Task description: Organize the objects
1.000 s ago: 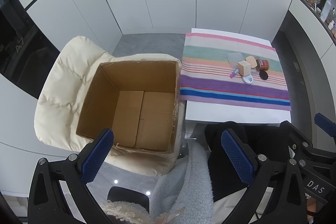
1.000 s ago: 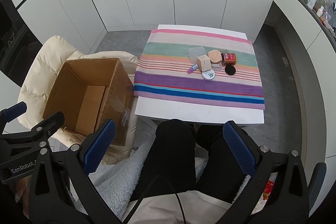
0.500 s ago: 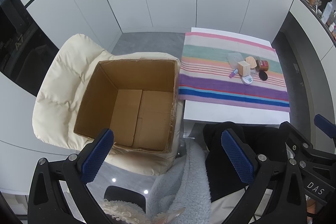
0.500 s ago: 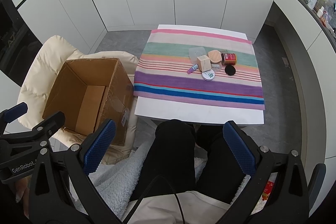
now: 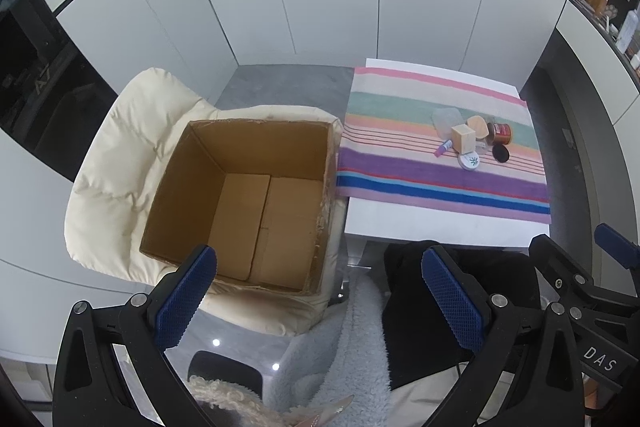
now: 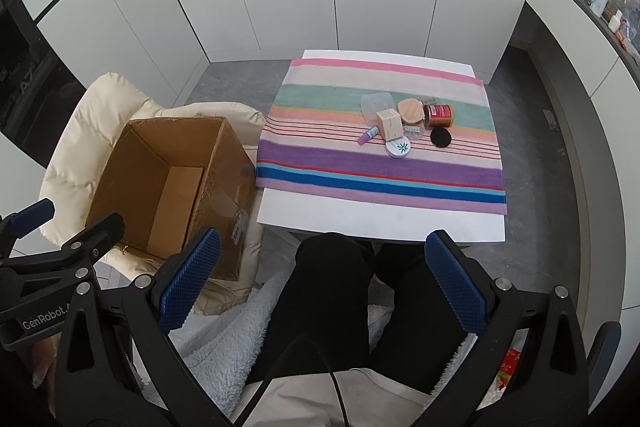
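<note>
Bright, even, soft-shadowed light; sharp focus; strong fisheye bending, dark vignetted corners.

1. A cardboard box (image 5: 248, 203), open at the top, is being carried on a cushioned chair (image 5: 116, 163) just left of the table (image 6: 376, 219).
2. The table is being covered by a cloth (image 6: 380, 171).
3. A cluster is being held on the cloth's far right part: a wooden cube (image 6: 389, 123), with a tube (image 6: 368, 135) to its left, a round tin (image 6: 398, 148) before it, a can (image 6: 438, 115) to its right.
</note>
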`<state>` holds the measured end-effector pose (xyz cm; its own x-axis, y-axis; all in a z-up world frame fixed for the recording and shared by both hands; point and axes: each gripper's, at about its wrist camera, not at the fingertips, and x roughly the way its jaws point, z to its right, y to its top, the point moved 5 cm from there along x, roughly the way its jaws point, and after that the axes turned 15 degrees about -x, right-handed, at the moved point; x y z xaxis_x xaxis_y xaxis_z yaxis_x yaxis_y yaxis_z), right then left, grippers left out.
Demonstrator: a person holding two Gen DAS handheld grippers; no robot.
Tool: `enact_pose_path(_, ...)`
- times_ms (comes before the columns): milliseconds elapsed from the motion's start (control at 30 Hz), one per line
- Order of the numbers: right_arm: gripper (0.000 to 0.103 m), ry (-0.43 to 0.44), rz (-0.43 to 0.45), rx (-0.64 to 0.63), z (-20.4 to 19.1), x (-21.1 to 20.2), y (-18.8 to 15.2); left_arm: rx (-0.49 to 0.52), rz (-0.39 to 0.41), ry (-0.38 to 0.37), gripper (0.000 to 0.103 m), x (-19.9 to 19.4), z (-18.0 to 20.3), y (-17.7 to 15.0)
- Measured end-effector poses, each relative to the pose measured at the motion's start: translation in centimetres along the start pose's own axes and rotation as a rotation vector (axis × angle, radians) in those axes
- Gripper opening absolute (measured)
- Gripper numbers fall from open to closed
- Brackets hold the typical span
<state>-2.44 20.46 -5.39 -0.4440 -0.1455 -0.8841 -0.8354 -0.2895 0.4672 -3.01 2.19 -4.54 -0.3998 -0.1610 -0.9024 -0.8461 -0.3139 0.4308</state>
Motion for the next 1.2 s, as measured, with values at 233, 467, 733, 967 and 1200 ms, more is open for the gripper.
enact_pose_path(233, 0.103, -0.006, 0.004, 0.051, 3.4, 0.2, -0.6, 0.015, -0.002, -0.022, 0.103, 0.2, 3.4, -0.2)
enact_pose_path(467, 0.103, -0.02, 0.008, 0.109, 8.1, 0.3, -2.0, 0.063, -0.007, -0.037, 0.103, 0.4, 8.3, -0.9)
enact_pose_path(733, 0.103, -0.045, 0.005, 0.161, 13.7, 0.6, -3.2, 0.096, -0.069, -0.083, 0.103, 1.7, 14.1, -1.6)
enact_pose_path(967, 0.103, -0.057, -0.003, 0.228, 17.9, 1.3, -4.0, 0.073, -0.074, -0.169, 0.103, 2.0, 18.4, -1.1)
enact_pose_path(1200, 0.103, -0.085, -0.014, 0.233, 20.3, 2.7, -4.0, 0.073, -0.066, -0.172, 0.103, 4.6, 20.1, -0.2)
